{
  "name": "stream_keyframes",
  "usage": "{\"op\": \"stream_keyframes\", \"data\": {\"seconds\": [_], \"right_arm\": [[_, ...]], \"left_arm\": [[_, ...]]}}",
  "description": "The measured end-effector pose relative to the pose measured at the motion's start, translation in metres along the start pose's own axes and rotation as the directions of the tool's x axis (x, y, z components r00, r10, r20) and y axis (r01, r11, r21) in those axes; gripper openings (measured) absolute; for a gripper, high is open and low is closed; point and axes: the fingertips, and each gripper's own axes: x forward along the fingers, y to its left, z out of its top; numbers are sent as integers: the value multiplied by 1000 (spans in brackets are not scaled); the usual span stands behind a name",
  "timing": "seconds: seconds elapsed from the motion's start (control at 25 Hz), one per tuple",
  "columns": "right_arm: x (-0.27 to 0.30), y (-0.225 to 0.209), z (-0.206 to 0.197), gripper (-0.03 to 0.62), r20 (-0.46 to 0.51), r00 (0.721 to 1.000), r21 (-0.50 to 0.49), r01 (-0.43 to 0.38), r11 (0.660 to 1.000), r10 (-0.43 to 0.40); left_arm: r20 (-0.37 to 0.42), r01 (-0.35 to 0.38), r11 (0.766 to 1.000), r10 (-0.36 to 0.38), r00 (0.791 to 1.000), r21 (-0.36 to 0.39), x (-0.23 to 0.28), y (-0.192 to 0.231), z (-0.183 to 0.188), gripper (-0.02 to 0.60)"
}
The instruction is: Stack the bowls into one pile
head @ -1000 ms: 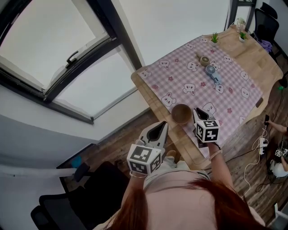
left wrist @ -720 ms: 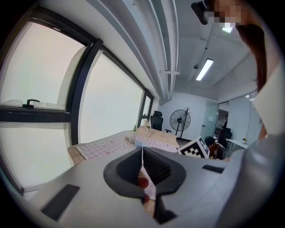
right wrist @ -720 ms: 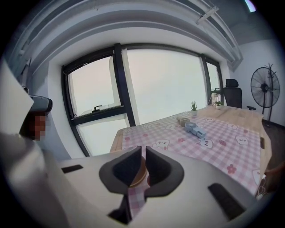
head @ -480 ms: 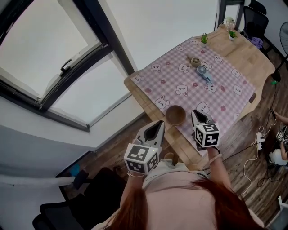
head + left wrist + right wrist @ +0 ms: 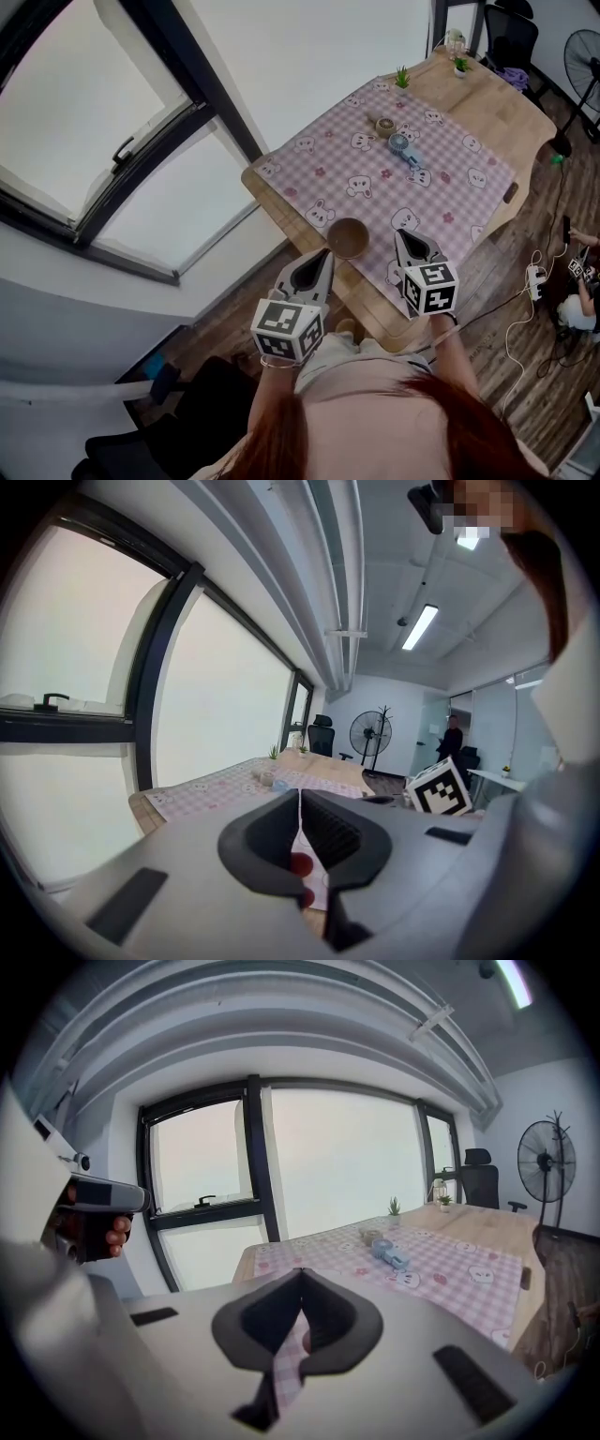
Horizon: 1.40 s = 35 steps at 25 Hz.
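Right gripper (image 5: 405,238) just clenched empty, left gripper (image 5: 322,258) clenched empty, bowl (image 5: 348,236) near table (image 5: 361,291) edge

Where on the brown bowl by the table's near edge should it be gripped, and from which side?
Its rim, on the side nearest the person: the bowl stands upright, mouth up, so the right claw would probably do best coming down from above, straddling the wall.

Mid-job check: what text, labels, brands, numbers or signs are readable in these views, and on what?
No readable text in any view.
Left tongs and right tongs: cubes show black-and-white square markers only, no letters or digits.
Tablecloth: bear and flower prints, no words.
Bowl: plain.
Blue item: any print too small to read.
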Motion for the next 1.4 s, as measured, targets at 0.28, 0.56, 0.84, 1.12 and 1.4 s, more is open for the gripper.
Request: {"op": "stream_keyframes", "data": {"seconds": [0.28, 0.56, 0.84, 1.12, 1.4], "right_arm": [[-29, -11, 2, 0, 40, 999, 5, -8, 1000, 8], [-65, -12, 18, 0, 138, 990, -15, -10, 1000, 12], [-91, -9, 31, 0, 205, 979, -49, 24, 998, -13], [-106, 5, 36, 0, 226, 972, -63, 76, 995, -60], [-127, 19, 42, 0, 247, 964, -59, 119, 991, -102]], "left_arm": [[12, -8, 1000, 7, 1000, 21, 3, -22, -2, 12], [26, -16, 999, 15, 1000, 50, 5, -42, 1, 12], [36, 8, 997, -11, 999, 82, 1, -58, 5, 12], [38, 59, 994, -62, 997, 91, -14, -63, 3, 12], [58, 99, 991, -105, 993, 90, -37, -68, 4, 12]]}}
